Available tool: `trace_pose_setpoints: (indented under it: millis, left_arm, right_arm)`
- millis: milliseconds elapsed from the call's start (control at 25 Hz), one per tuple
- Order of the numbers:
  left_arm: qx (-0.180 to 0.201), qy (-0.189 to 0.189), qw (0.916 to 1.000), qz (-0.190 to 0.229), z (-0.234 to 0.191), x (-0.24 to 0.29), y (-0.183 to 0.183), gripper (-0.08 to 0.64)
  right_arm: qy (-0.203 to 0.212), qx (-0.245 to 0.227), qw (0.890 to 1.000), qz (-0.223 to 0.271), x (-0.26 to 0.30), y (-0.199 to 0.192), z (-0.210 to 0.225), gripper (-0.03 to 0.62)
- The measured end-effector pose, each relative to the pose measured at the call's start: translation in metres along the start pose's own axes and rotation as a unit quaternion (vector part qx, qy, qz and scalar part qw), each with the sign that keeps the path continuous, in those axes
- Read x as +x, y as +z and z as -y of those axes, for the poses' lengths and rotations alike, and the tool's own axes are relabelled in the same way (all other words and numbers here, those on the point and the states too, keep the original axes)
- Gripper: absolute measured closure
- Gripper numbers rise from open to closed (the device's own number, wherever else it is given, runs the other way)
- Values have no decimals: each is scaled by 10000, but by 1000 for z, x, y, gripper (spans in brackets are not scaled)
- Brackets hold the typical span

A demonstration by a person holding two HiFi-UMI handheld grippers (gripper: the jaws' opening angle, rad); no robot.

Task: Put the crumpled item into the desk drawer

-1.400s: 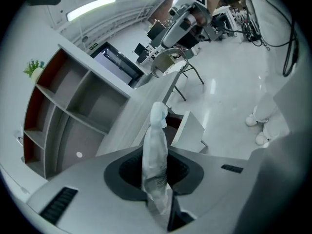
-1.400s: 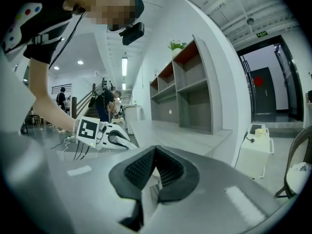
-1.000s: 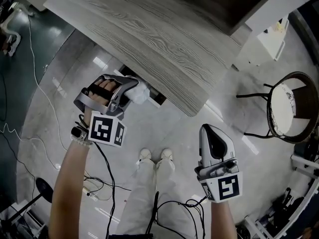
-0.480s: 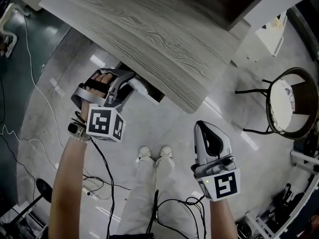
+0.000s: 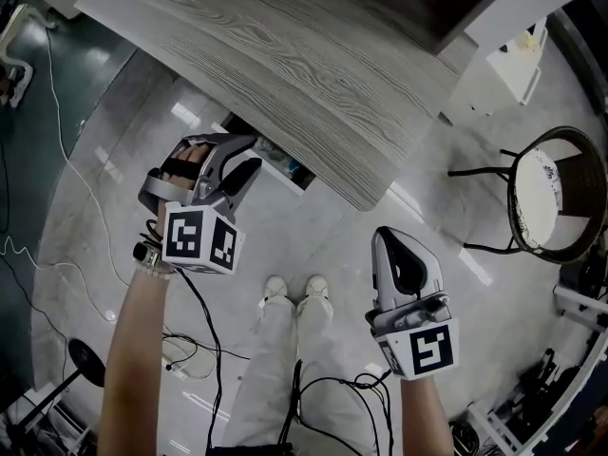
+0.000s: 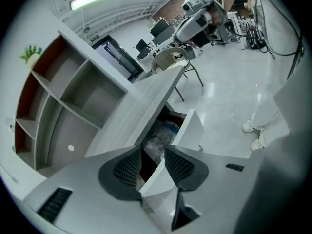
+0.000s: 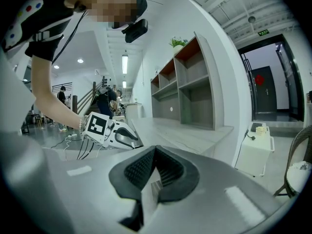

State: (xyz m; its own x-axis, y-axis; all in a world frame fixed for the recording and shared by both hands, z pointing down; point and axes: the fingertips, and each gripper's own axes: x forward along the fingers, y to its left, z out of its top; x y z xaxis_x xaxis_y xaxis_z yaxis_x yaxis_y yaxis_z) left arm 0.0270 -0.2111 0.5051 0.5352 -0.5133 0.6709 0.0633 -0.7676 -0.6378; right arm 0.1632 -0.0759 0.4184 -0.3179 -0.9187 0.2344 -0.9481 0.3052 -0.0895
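My left gripper (image 6: 153, 150) has just been opening its jaws. They stand released and empty, since the crumpled item (image 6: 157, 141) lies inside the open drawer (image 6: 194, 130) at twelve o'clock. My right gripper (image 7: 155, 155) waits clenched on nothing. Around me are a grey woodgrain desk (image 5: 285, 65), a glossy pale floor (image 5: 323, 226), and a chair (image 5: 556, 198) at three o'clock.

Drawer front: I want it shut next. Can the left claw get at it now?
Probably yes. The left claw, whose jaws have just been opening and hold nothing, hovers right at the drawer front with nothing in the way; the crumpled item lies inside.
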Motion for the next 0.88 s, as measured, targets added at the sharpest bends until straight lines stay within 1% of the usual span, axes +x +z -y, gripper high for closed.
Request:
trace_pose_setpoints:
  millis: [80,120,200,280,360,520,680,760,880]
  left_arm:
    - [-361,105,9992,102,-1,-4,4,445]
    - [-590,156,9980,156,-1,-7,6,453]
    - [-1026,241,9940,274,0,-13,10,473]
    - [-1431,305,9883,425,1,-22,15,497]
    - [-1801,359,9813,573,1,-31,21,508]
    - [-2321,465,9684,780,1,-55,34,537]
    - [-2926,610,9479,1100,-3,-87,53,543]
    - [-3133,709,9395,1190,-7,-105,59,546]
    - [-3360,805,9296,1283,-12,-132,66,552]
  right_arm:
    - [-6,-19,10000,5,0,0,0,583]
    - [-4,-27,10000,12,0,0,0,583]
    - [-5,-30,10000,30,-1,1,-1,583]
    - [-5,-36,10000,47,-2,4,-5,583]
    - [17,-67,10000,67,-2,10,-8,583]
    - [25,-60,9999,158,-5,28,-11,583]
    - [30,-161,9996,212,-15,48,-16,583]
    - [60,-217,9994,250,-20,58,-20,583]
    - [56,-216,9993,313,-28,74,-25,583]
